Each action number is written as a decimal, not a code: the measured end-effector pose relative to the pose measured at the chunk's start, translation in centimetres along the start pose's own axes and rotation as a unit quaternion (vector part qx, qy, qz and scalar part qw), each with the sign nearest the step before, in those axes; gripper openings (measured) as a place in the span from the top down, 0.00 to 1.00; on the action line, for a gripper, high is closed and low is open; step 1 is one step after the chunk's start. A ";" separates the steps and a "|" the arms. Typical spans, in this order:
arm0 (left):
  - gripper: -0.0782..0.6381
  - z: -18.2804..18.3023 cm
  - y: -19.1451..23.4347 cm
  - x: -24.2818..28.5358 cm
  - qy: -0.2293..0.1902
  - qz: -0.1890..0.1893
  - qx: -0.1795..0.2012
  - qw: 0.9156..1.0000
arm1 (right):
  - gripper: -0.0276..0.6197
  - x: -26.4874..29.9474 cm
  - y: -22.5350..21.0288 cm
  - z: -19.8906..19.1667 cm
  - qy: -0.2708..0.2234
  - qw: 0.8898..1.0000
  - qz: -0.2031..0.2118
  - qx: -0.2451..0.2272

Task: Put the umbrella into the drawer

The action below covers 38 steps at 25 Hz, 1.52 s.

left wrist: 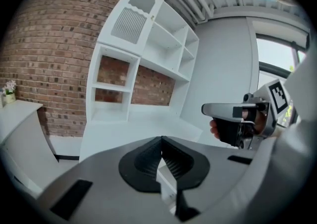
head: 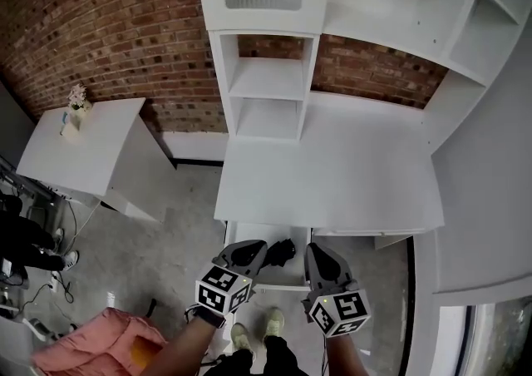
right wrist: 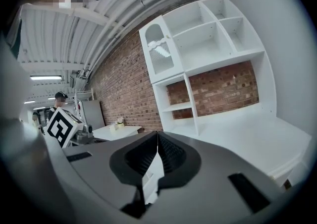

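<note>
As the umbrella (head: 283,251) seems to lie in the drawer (head: 252,234), the left gripper (head: 254,249) and right gripper (head: 317,251) (jaws together, empty, at six o'clock) should push it evenly.

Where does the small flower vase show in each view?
Head view: flower vase upper left, on the white side table.
Left gripper view: flower vase at the far left edge, on that table.
Right gripper view: flower vase left of centre, on that table.
Shared landmark: white shelf unit against the brick wall.
</note>
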State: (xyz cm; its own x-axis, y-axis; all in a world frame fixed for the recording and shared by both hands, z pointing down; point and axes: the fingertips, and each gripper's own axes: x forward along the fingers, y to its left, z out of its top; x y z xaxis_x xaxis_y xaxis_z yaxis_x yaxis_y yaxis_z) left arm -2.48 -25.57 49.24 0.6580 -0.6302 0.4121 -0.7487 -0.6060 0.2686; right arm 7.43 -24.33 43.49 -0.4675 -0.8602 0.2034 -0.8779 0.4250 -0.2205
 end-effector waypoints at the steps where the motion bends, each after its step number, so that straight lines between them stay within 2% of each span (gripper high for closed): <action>1: 0.88 0.8 -0.1 -0.7 -0.010 0.003 0.003 1.000 | 0.95 -0.1 0.2 0.4 -0.003 1.000 -0.001 -0.004; 5: 0.88 4.2 -0.4 -3.4 -0.045 0.013 0.017 0.999 | 0.95 -0.6 1.2 2.6 -0.012 1.000 -0.001 -0.021; 11: 0.88 9.1 -0.2 -7.1 -0.098 0.036 0.045 0.994 | 0.95 -1.2 2.9 6.4 -0.028 0.997 -0.003 -0.075; 21: 0.88 14.6 0.9 -14.0 -0.163 0.067 0.056 0.983 | 0.95 -3.0 4.8 13.0 -0.073 0.990 -0.008 -0.118; 28: 0.88 18.0 0.3 -17.5 -0.195 0.071 0.061 0.976 | 0.95 -4.1 6.1 16.9 -0.095 0.987 -0.006 -0.133; 38: 0.88 21.0 -0.3 -21.1 -0.218 0.082 0.066 0.970 | 0.95 -5.2 8.3 20.5 -0.109 0.983 0.003 -0.145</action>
State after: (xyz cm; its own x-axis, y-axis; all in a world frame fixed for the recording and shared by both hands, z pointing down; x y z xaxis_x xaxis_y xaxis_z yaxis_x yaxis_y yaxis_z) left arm -14.47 -22.32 22.20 0.5237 -0.8516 0.0238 -0.8485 -0.5189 0.1041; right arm 4.69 -22.07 21.03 -0.4668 -0.8843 -0.0126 -0.8827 0.4650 0.0673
